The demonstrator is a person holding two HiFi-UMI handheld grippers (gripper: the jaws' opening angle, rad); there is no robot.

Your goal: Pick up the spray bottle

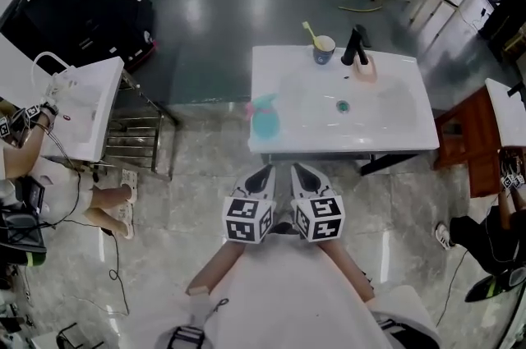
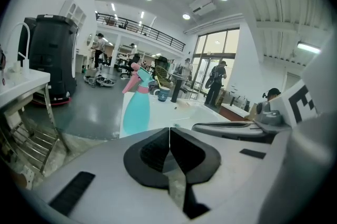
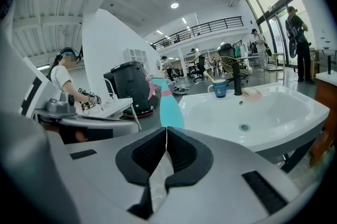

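Observation:
A teal spray bottle [image 1: 265, 119] with a pink trigger head stands upright on the front left corner of the white sink counter [image 1: 394, 140]. It shows ahead in the left gripper view [image 2: 136, 104] and in the right gripper view [image 3: 169, 107]. My left gripper [image 1: 262, 172] and right gripper [image 1: 302, 172] hang side by side just short of the counter's front edge, a little below the bottle in the head view. Both are shut with nothing between the jaws, and neither touches the bottle.
At the back of the counter stand a blue cup [image 1: 324, 50] with a toothbrush, a black tap [image 1: 356, 46] and a soap dish [image 1: 366, 71]. A second white sink [image 1: 86, 105] on a metal rack stands to the left, a wooden cabinet [image 1: 468, 135] to the right. People sit at both sides.

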